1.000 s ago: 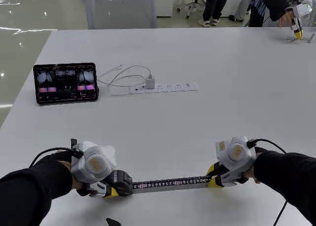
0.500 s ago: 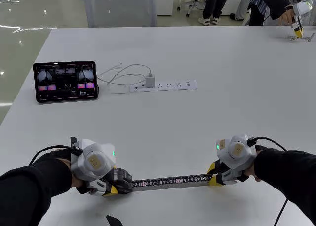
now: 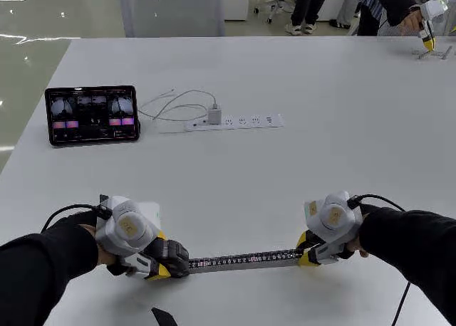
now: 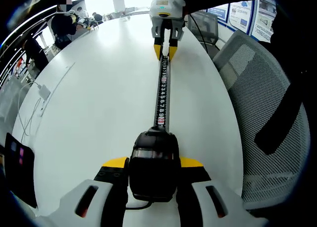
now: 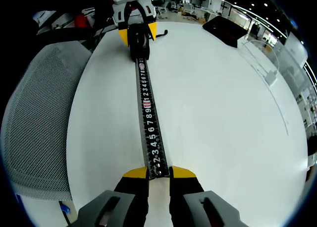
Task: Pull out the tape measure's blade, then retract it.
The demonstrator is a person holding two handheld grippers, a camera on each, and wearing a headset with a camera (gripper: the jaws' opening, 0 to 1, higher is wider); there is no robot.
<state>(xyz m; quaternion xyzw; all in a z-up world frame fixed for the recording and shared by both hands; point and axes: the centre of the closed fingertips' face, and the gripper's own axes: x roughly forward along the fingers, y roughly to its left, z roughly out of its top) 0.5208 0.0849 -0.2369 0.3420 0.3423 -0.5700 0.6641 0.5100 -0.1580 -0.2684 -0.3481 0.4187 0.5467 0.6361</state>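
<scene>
Looking down in the head view, I have my left gripper (image 3: 158,268) clamped on the tape measure case (image 3: 172,257) near the front edge of the white table (image 3: 299,162); my right gripper (image 3: 305,258) pinches the end of the blade (image 3: 242,260), which lies flat and drawn out between the two; a tablet (image 3: 92,114) and a power strip (image 3: 235,122) sit well behind. In the left gripper view, my jaws squeeze the case from both sides; the blade runs straight ahead to the other gripper. In the right gripper view, my yellow-tipped jaws grip the blade's tip; its numbers run back to the case.
</scene>
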